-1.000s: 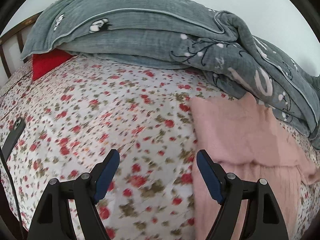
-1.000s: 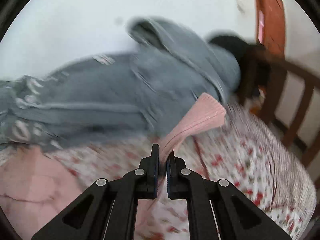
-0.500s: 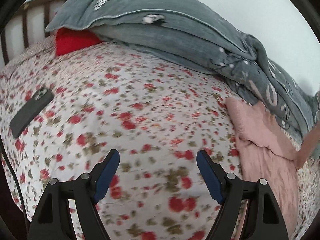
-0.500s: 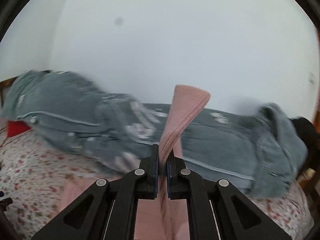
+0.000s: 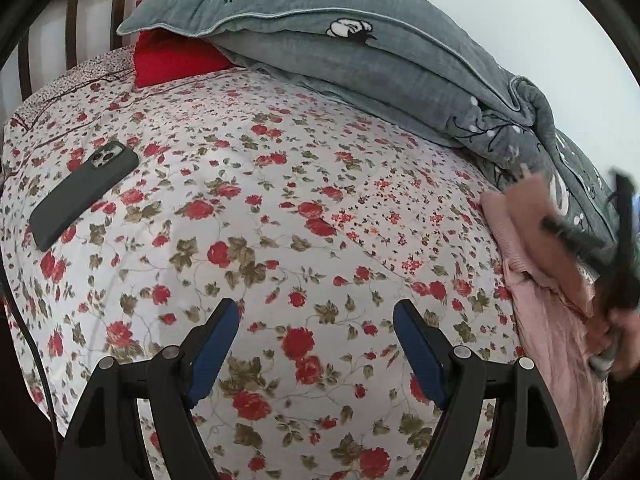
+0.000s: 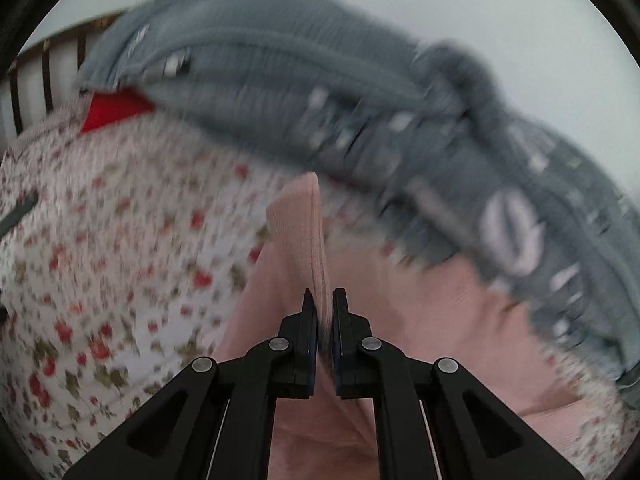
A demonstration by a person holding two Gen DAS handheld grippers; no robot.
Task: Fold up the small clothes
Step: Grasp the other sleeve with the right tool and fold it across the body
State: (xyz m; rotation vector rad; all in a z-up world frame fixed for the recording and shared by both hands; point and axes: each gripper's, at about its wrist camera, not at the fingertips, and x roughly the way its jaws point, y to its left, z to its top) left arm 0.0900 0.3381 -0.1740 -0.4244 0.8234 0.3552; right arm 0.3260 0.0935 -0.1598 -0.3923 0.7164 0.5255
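Note:
A pink knit garment (image 5: pixel 536 312) lies on the floral bedsheet at the right edge of the left wrist view, and fills the lower middle of the right wrist view (image 6: pixel 420 320). My right gripper (image 6: pixel 323 300) is shut on a ribbed pink cuff (image 6: pixel 304 224) of the garment, which stands up from the jaws. It shows blurred in the left wrist view (image 5: pixel 612 256) over the garment. My left gripper (image 5: pixel 316 320) is open and empty above bare sheet, left of the garment.
A grey quilt (image 5: pixel 380 60) is heaped along the back of the bed, with a red cushion (image 5: pixel 172 60) beneath its left end. A dark phone (image 5: pixel 84 196) lies on the floral sheet (image 5: pixel 280 200) at left. A wooden headboard (image 5: pixel 72 20) stands behind.
My left gripper swung left, so the garment moved to the view's right edge and the phone came in. My right gripper, still shut on the cuff, swung left and tilted down toward the bed.

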